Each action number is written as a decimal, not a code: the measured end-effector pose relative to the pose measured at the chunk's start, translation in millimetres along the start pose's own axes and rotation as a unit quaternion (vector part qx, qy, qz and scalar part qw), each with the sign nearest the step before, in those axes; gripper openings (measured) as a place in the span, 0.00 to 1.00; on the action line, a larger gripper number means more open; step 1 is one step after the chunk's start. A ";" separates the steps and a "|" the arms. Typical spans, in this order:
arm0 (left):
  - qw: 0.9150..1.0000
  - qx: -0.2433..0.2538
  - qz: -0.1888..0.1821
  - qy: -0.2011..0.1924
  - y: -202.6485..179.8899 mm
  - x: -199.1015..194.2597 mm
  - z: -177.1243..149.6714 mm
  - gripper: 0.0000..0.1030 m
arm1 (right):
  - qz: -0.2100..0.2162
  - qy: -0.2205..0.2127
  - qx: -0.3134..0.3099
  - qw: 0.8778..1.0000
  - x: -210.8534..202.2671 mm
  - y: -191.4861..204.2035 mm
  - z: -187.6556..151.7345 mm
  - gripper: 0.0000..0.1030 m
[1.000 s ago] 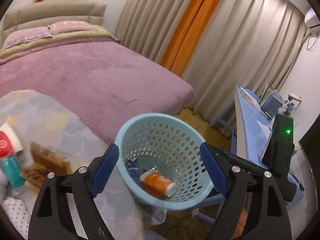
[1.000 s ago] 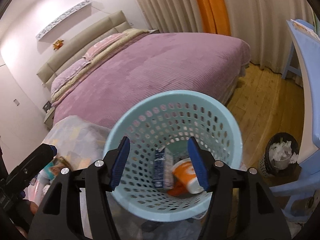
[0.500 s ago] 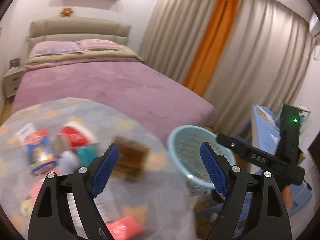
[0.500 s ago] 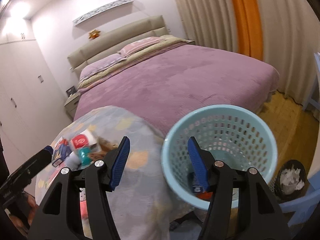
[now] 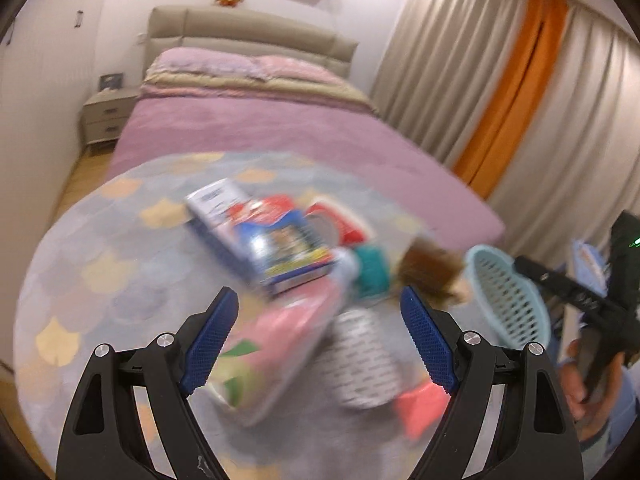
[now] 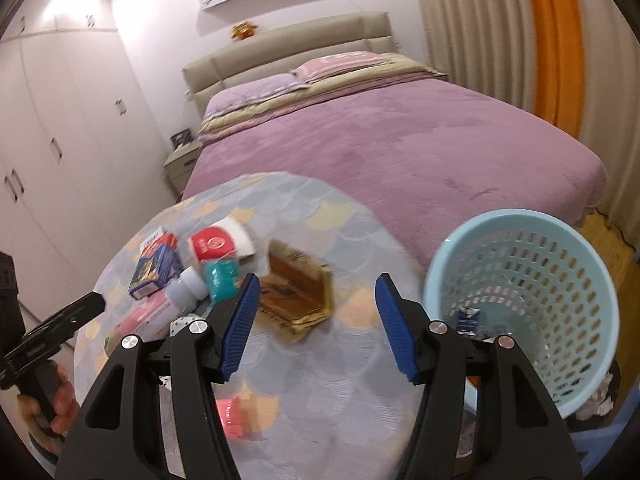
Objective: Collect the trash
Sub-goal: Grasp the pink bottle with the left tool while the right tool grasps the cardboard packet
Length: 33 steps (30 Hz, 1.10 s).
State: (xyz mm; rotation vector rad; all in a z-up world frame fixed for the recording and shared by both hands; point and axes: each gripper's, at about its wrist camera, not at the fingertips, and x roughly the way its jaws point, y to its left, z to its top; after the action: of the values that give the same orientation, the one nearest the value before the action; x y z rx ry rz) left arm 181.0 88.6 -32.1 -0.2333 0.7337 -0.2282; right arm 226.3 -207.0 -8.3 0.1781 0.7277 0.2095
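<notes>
Home bedroom, purple-covered bed (image 6: pixel 392 144) with padded headboard (image 6: pixel 288 52), nightstand (image 5: pixel 106 118), white wardrobe (image 6: pixel 60 140), floor-length curtains (image 5: pixel 520 92), round table (image 6: pixel 320 280) at the bed's foot

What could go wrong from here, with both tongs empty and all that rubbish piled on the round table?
The items are crowded: the teal bottle, white bottle and blue box touch, so closing on one may knock another away. The light blue basket stands off the table's edge, so a short drop would likely land on the floor. The left wrist view is blurred, so the left tongs might grab off target.
</notes>
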 end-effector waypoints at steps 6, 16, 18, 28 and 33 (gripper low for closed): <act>0.999 0.020 0.038 0.031 15.2 12.9 -9.7 0.79 | -0.003 0.027 -0.037 0.999 27.0 24.6 -9.6 0.57; 0.996 0.033 0.050 0.072 22.7 36.8 -19.3 0.72 | -0.032 0.056 -0.107 0.992 66.9 49.4 -23.9 0.57; 0.995 0.036 0.052 0.078 22.1 39.4 -22.1 0.72 | -0.036 0.061 -0.118 0.991 75.1 52.6 -25.6 0.57; 0.992 0.050 0.050 0.107 4.5 54.5 -31.1 0.61 | -0.046 0.079 -0.146 0.985 114.3 59.7 -24.6 0.33; 0.992 0.060 0.053 0.102 -2.8 51.8 -34.3 0.52 | -0.047 0.066 -0.151 0.985 110.3 58.9 -24.1 0.16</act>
State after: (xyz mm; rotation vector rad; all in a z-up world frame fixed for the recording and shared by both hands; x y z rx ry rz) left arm 194.5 66.7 -88.8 -0.0567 0.9286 -0.1967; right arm 282.9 -120.5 -82.7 -0.1608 0.8239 0.2409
